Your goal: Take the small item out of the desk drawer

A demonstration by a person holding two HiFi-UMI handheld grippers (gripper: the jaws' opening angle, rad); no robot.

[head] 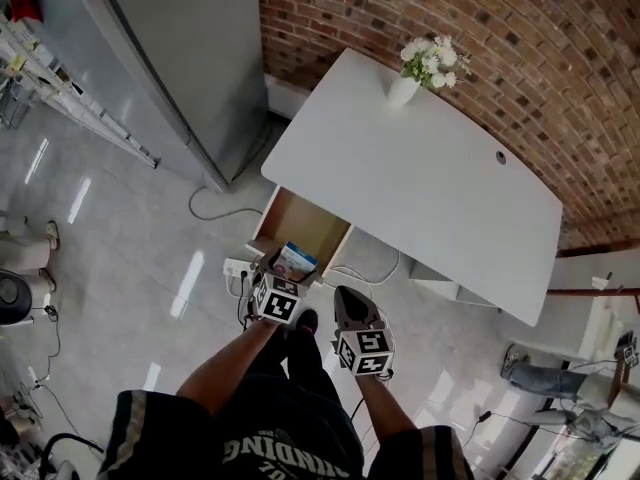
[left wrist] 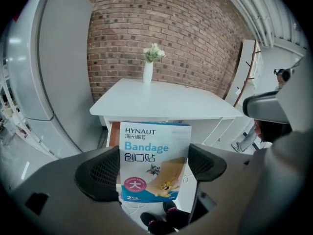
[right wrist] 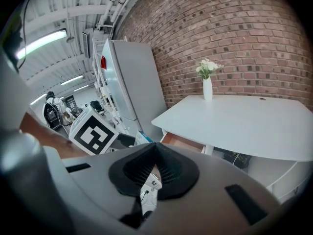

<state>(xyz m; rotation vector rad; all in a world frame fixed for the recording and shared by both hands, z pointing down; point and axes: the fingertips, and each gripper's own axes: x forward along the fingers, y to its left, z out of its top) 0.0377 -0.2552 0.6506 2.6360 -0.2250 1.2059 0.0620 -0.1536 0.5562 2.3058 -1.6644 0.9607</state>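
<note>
The left gripper (left wrist: 152,169) is clamping the bandage box (left wrist: 154,155) between its jaws, holding it at the open drawer's (head: 300,220) front edge, so removal is looking nearly done, while the right gripper (right wrist: 155,173) is hanging pinched closed, empty.

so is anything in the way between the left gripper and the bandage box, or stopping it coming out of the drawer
Nothing visible. The left gripper's jaws are already on the bandage box, held at the open drawer's front edge. The right gripper, shut and empty, sits off to the side.
</note>
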